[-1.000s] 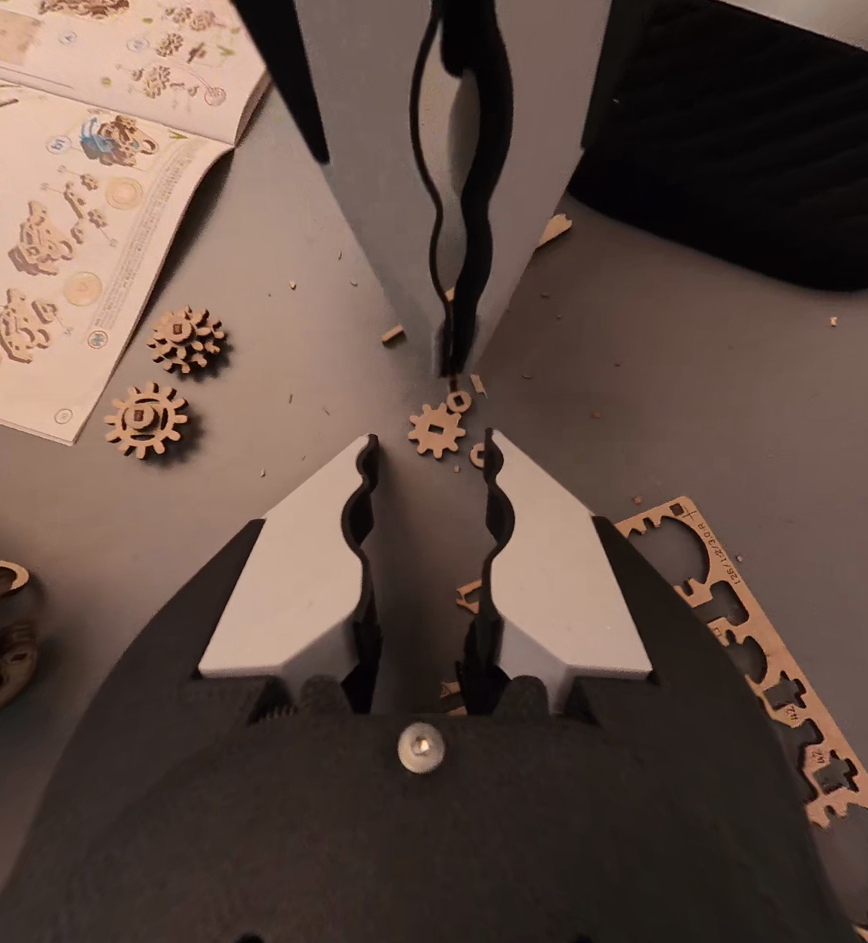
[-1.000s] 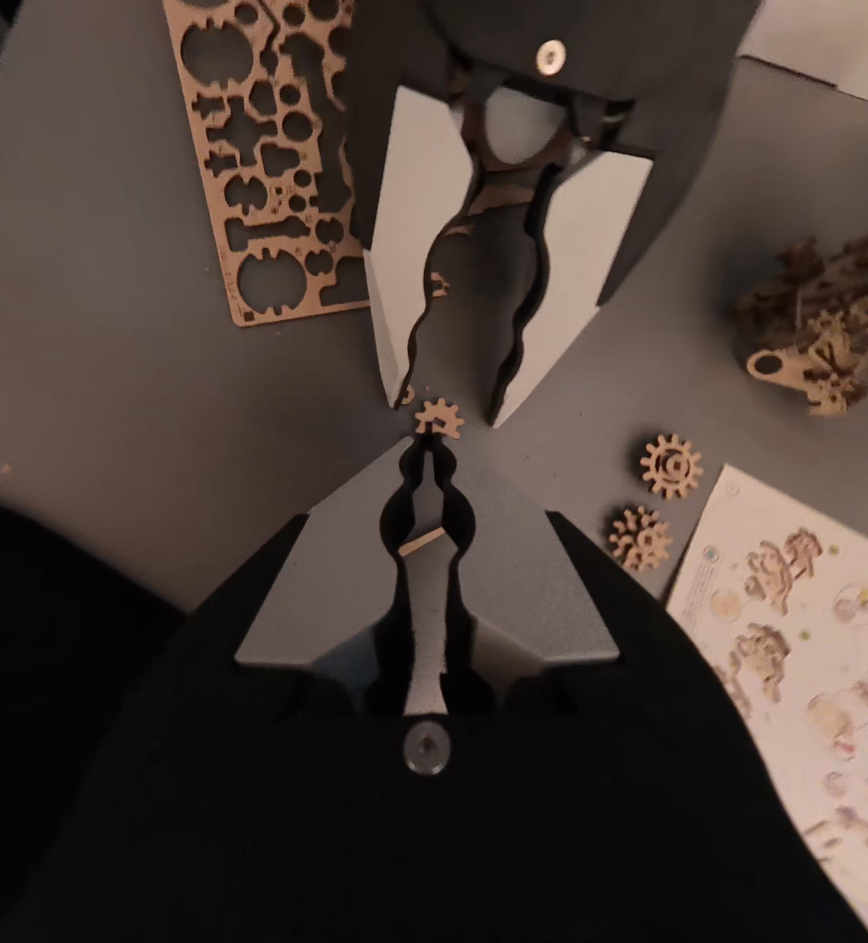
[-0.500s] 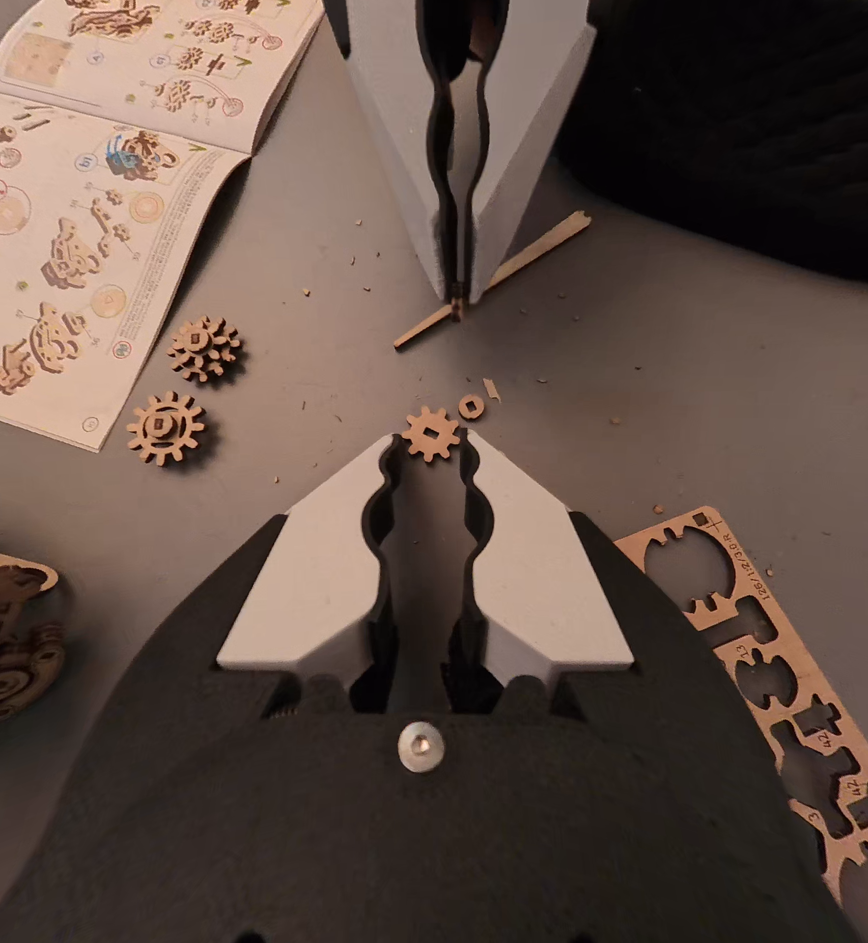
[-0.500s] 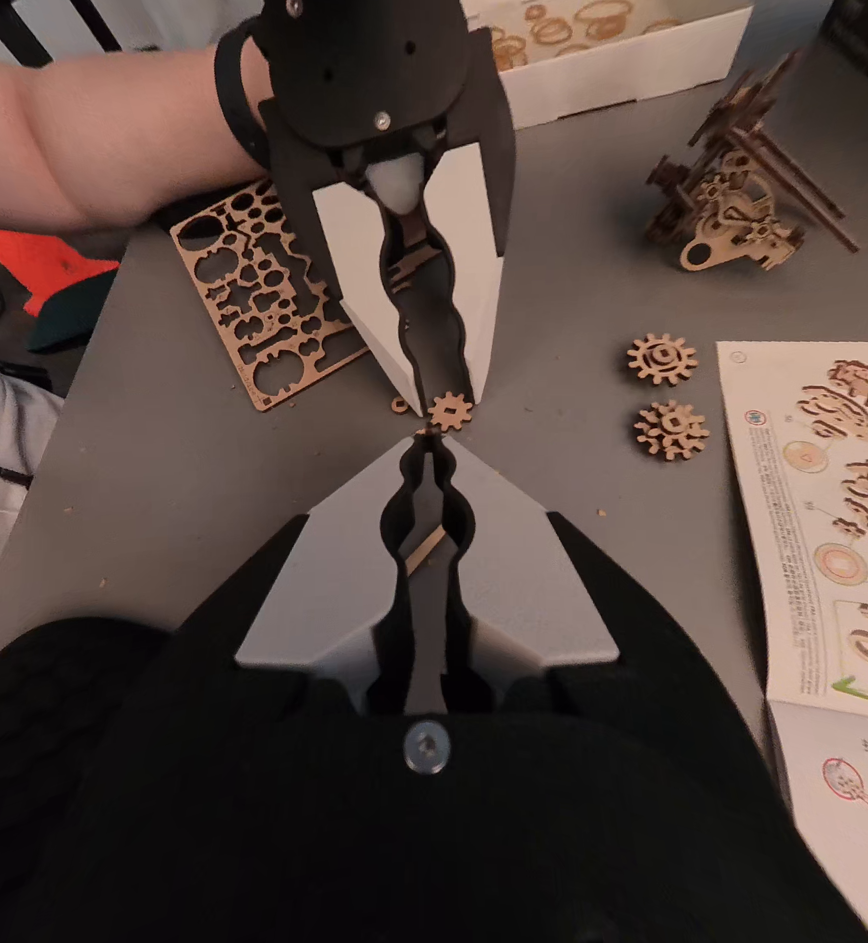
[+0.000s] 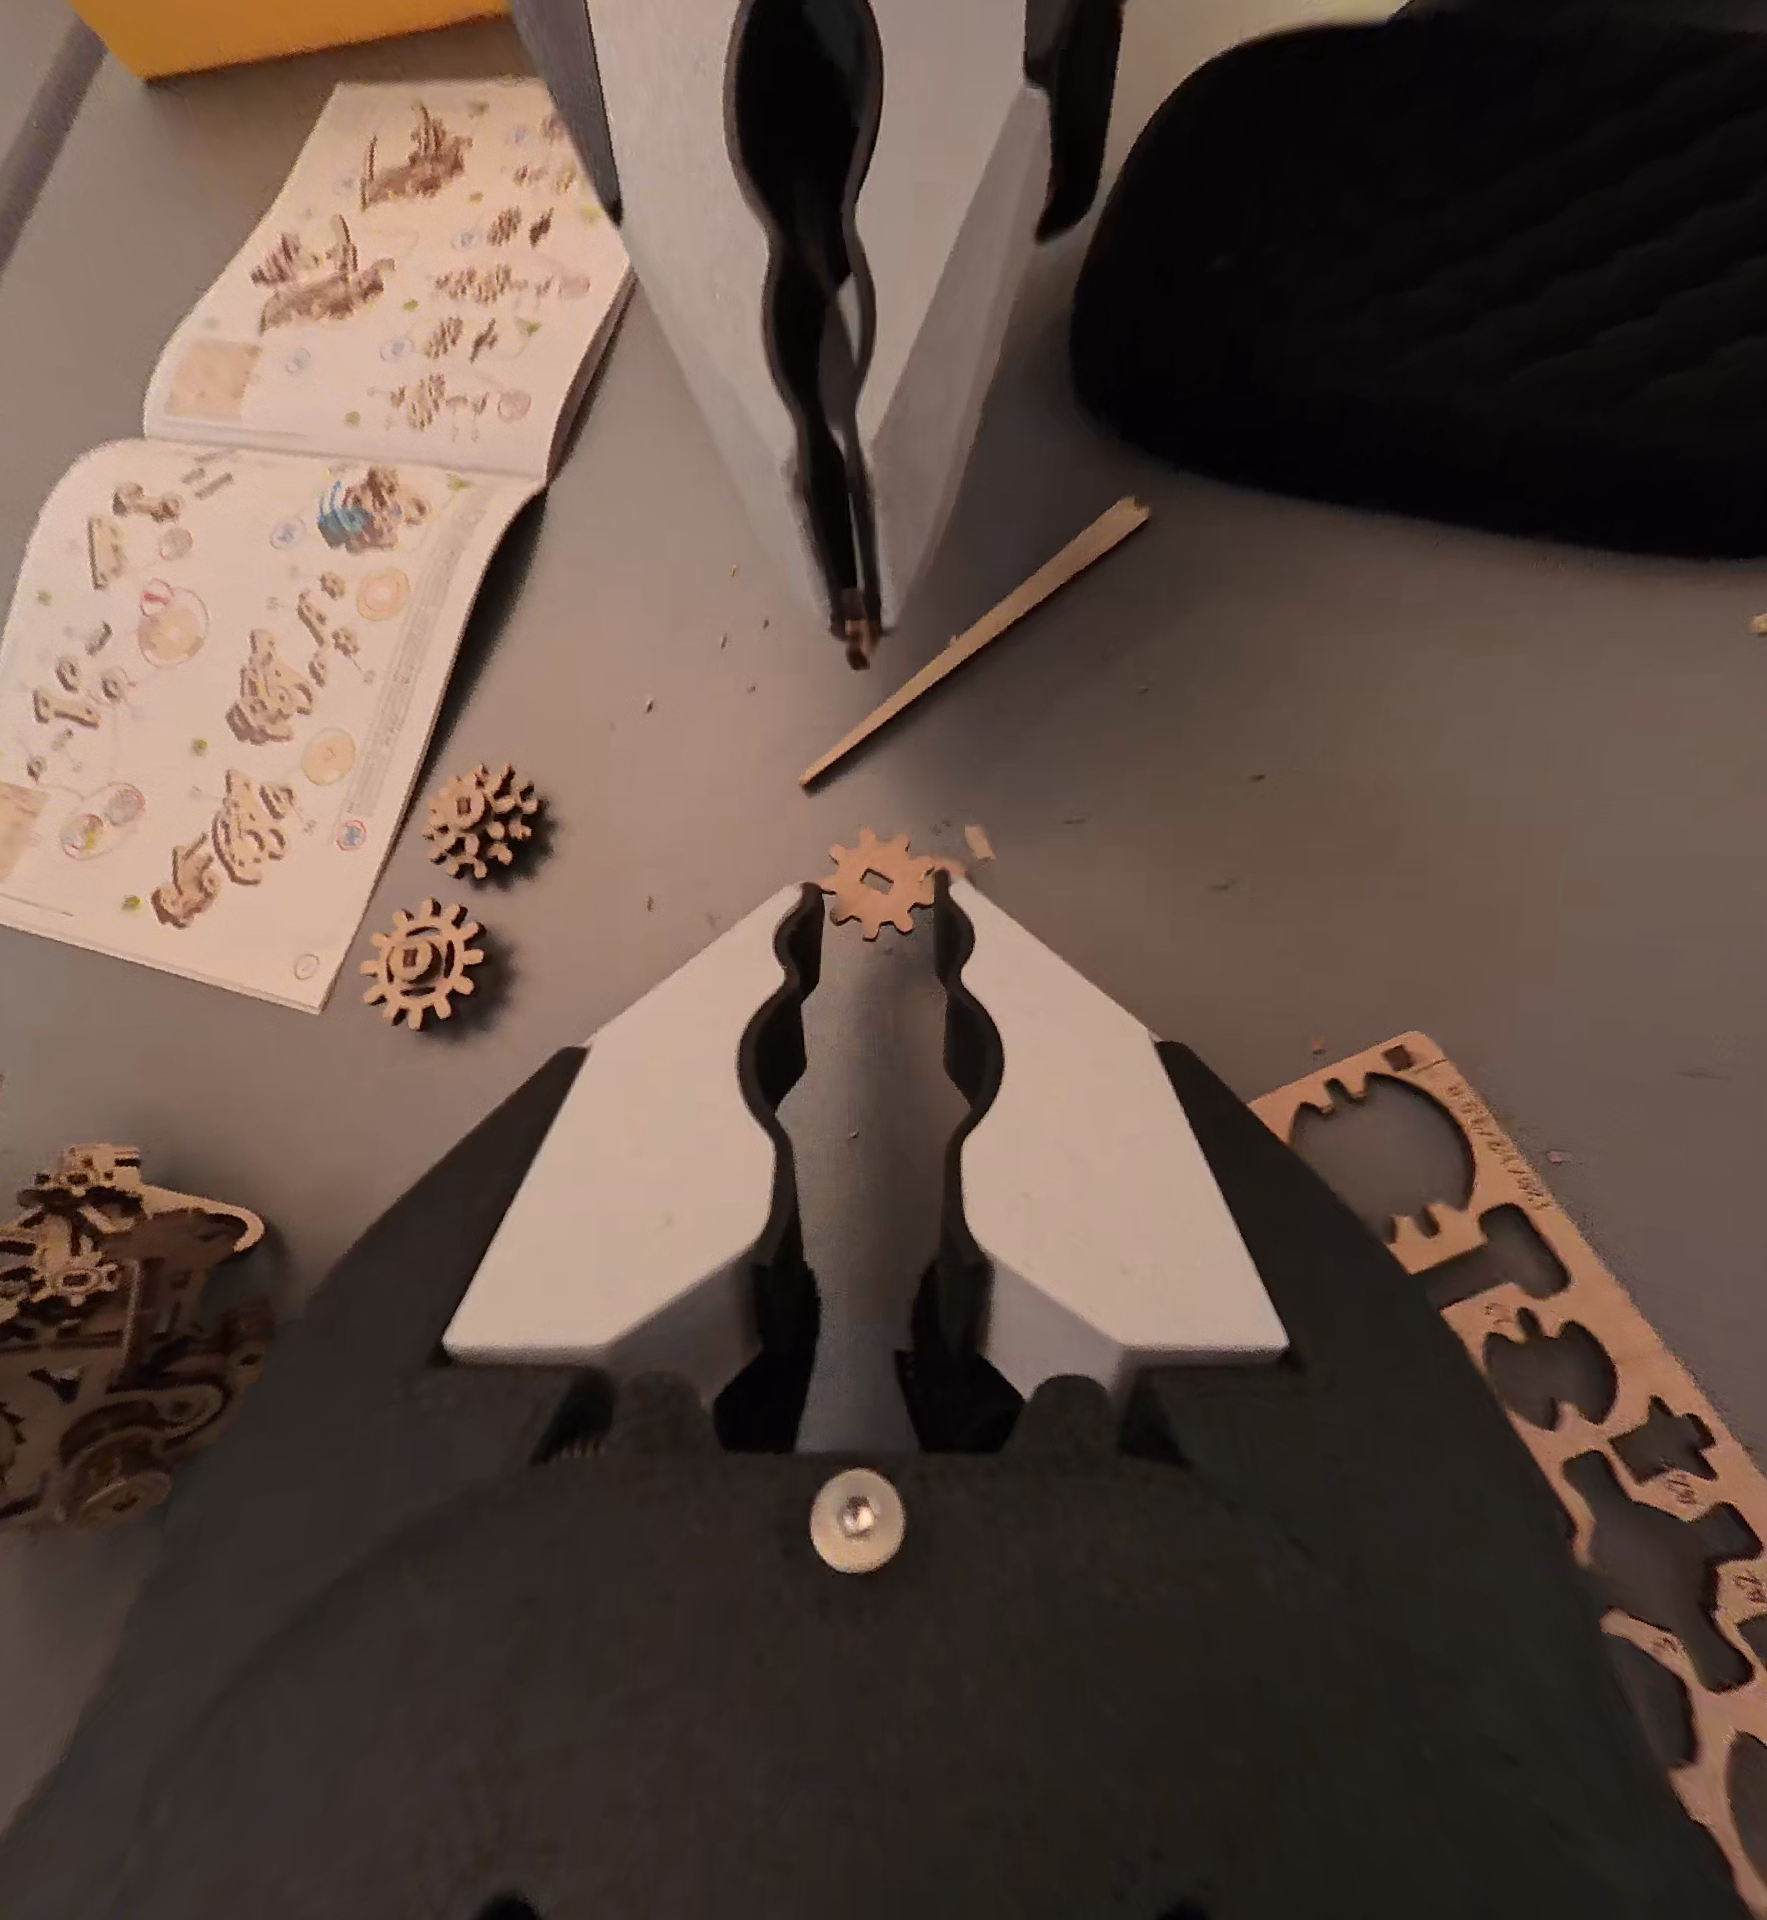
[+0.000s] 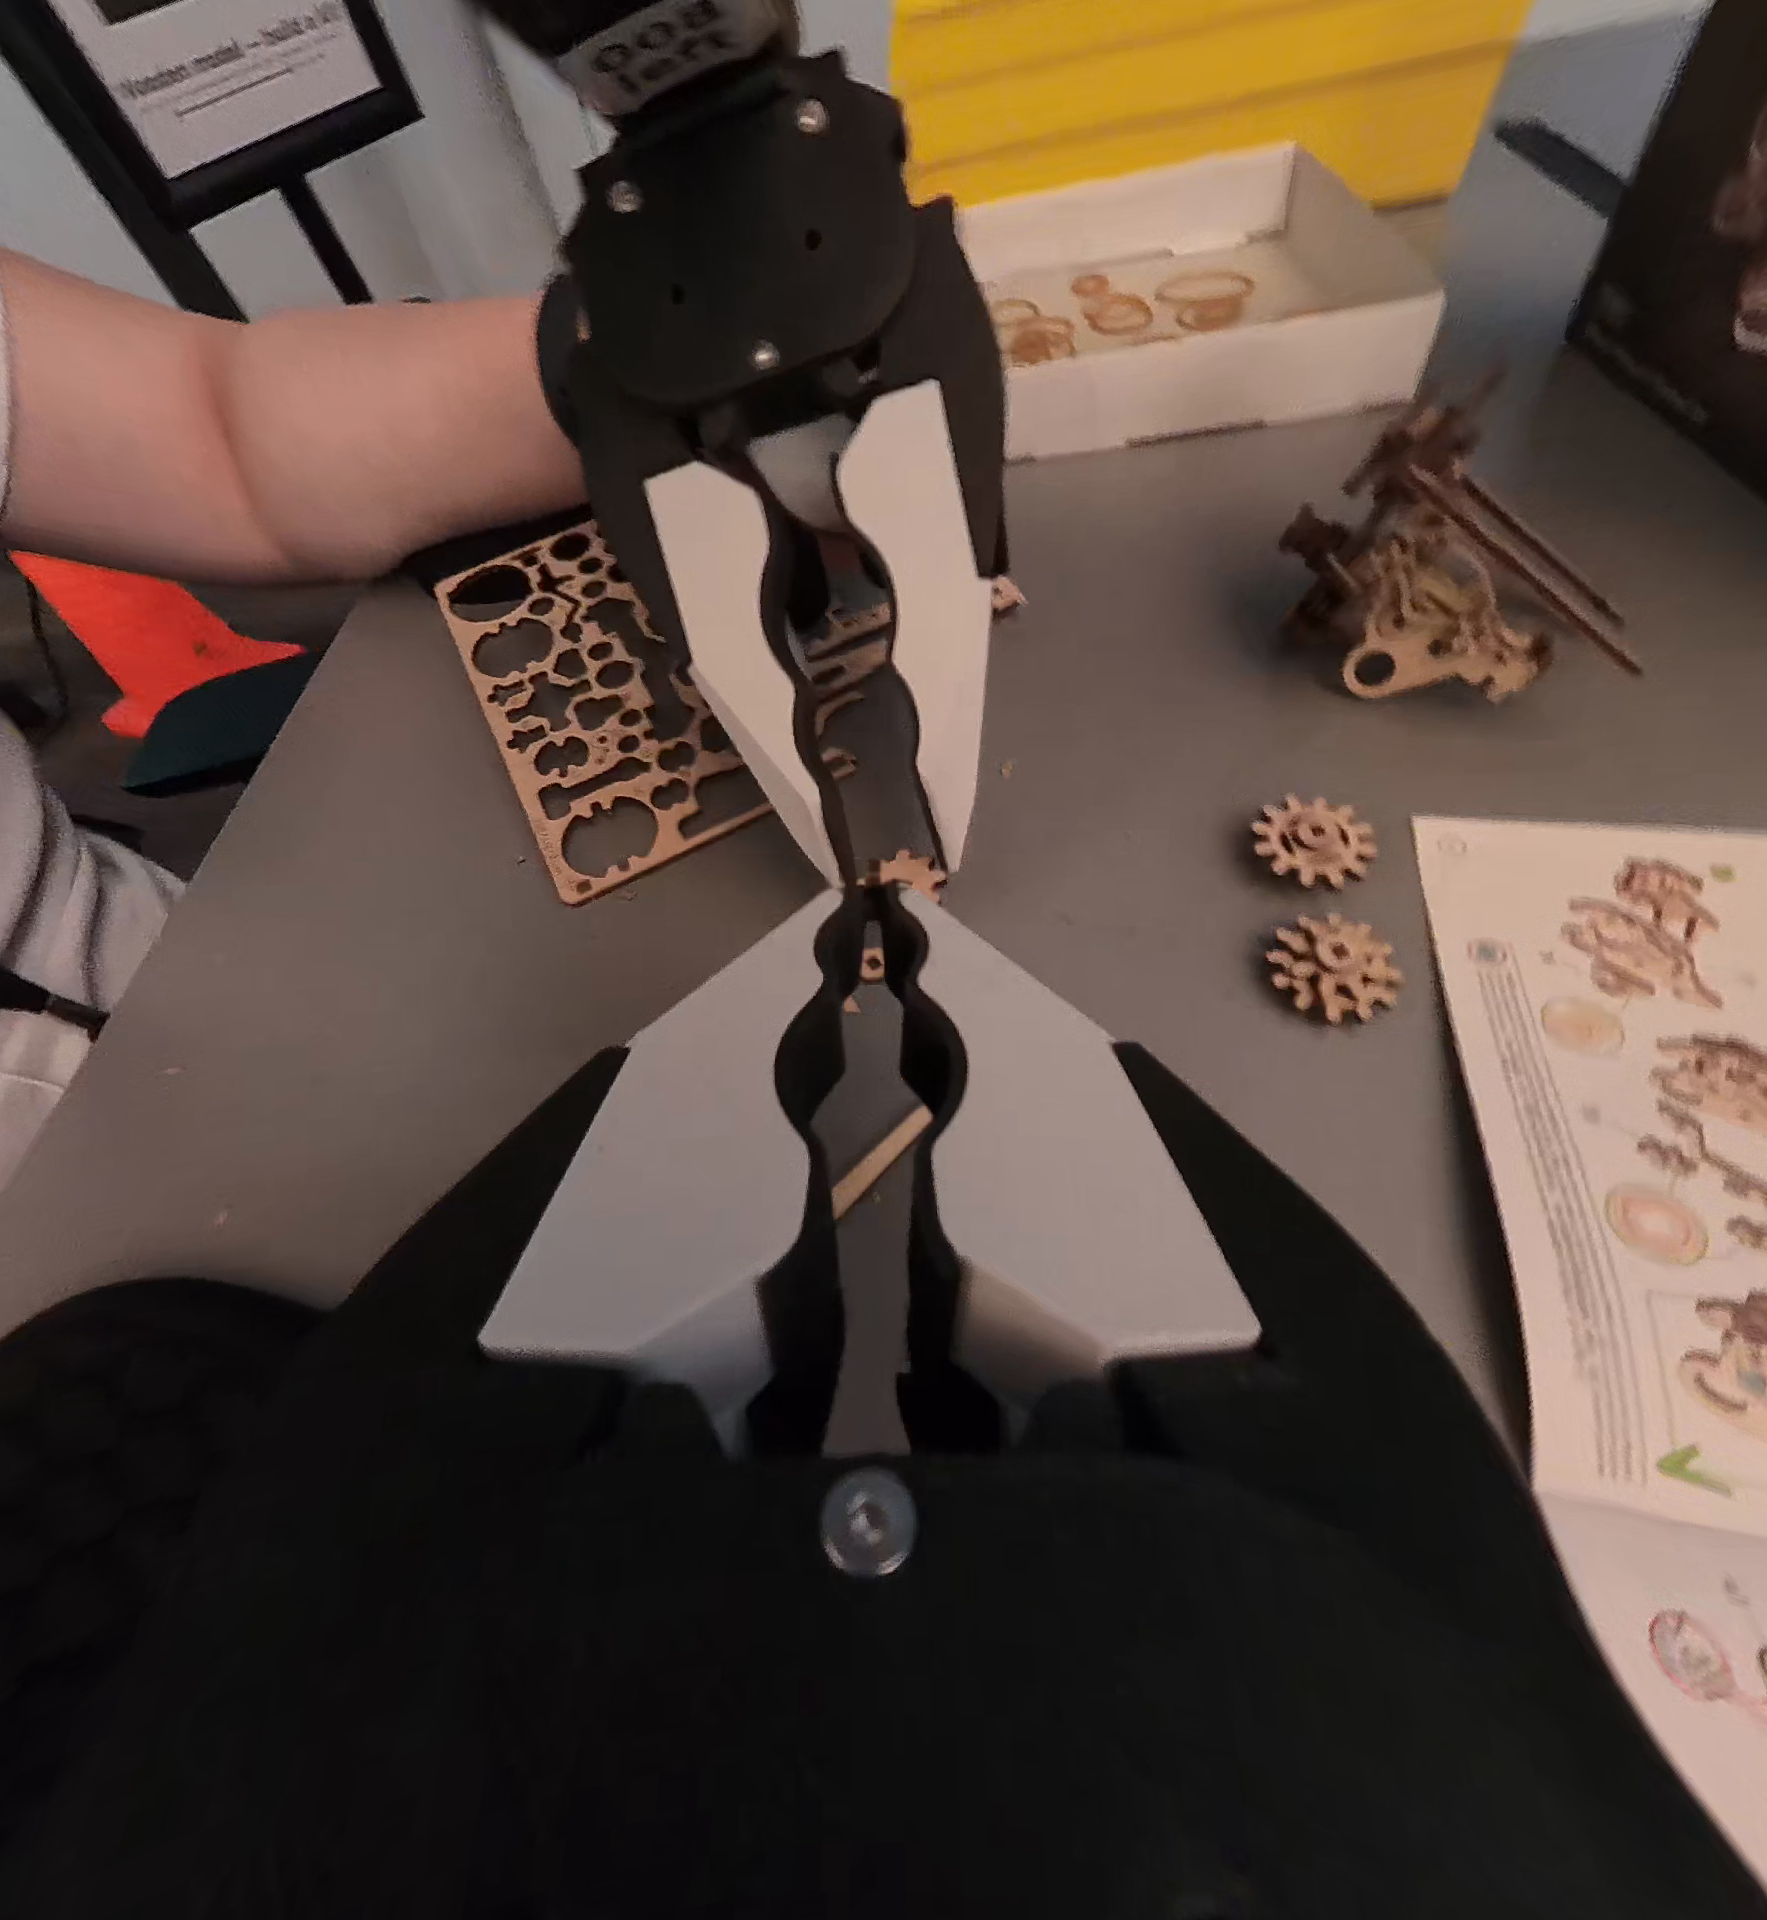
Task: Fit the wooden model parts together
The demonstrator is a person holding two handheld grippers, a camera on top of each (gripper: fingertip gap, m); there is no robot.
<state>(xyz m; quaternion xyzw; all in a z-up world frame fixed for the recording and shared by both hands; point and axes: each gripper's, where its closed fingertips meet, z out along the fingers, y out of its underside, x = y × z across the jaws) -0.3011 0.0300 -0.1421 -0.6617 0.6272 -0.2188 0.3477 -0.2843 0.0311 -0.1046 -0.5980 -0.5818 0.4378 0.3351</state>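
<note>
The grey table carries an open instruction booklet on the left, printed with coloured diagrams and fine text too small to read. At the near right lies a punched-out wooden sheet with engraved part numbers. A half-built wooden model stands at the near left. Across the table, my right wrist view shows a white tray of wooden rings and a framed sign with blurred printing.

My left gripper is part-spread, its tips flanking the small gear flat on the table; I cannot tell whether they pinch it. My right gripper is pressed together on a tiny wooden bit, just beyond the gear. A thin stick lies beside it. Two larger gears sit near the booklet.
</note>
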